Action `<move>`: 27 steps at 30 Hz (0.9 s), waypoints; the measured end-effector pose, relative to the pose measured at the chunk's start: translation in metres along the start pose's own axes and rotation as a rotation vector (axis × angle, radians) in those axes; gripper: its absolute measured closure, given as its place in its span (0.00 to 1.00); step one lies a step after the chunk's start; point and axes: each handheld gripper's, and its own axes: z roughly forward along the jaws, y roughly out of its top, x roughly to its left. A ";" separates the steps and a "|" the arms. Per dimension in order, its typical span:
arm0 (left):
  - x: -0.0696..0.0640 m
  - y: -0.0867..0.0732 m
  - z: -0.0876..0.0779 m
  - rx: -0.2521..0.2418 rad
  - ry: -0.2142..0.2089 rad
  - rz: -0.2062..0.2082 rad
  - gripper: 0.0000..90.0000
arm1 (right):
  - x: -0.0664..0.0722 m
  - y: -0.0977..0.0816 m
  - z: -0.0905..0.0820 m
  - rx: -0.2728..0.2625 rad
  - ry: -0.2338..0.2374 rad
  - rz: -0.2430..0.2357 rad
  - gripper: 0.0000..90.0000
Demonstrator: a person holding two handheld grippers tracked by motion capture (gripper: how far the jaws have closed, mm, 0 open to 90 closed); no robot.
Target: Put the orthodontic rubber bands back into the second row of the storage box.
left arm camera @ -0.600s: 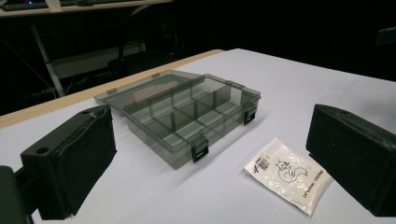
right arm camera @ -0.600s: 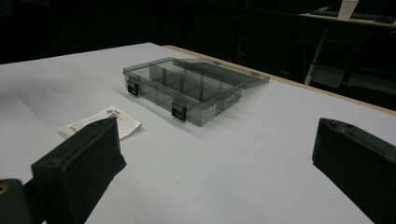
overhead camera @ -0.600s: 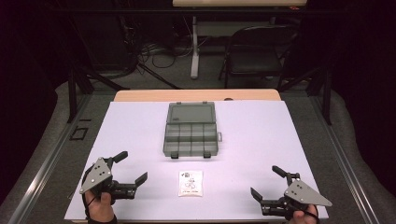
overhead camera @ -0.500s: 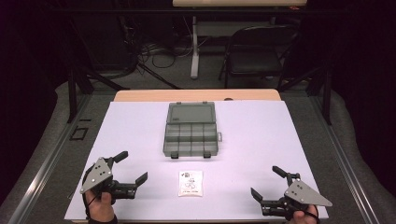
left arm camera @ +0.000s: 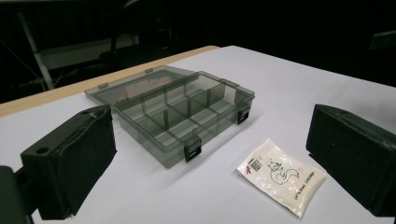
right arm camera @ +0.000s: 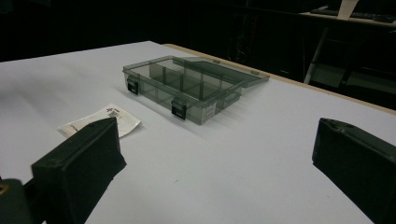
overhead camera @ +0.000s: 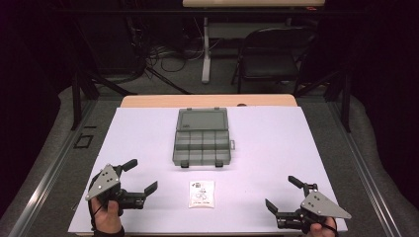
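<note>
I see both my left tongs (overhead camera: pixel 140 175) and right tongs (overhead camera: pixel 281 192) spread wide, holding nothing; the small white packet (overhead camera: pixel 201 193) lies on the desk (overhead camera: pixel 276 143) between them, just before the open box (overhead camera: pixel 201 137)

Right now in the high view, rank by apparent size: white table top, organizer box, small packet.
1. White table top, by far the largest.
2. Organizer box, open with its lid laid back, near the middle.
3. Small packet, the smallest, though it lies nearer the camera than the box.
</note>
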 end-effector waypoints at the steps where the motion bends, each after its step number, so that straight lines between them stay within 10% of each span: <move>1: 0.001 0.002 0.001 0.009 -0.005 -0.002 0.02 | 0.000 0.000 0.000 0.004 0.000 -0.001 0.01; 27: 0.007 0.033 0.058 0.215 -0.054 -0.013 0.02 | 0.000 -0.001 0.001 0.003 0.014 0.006 0.01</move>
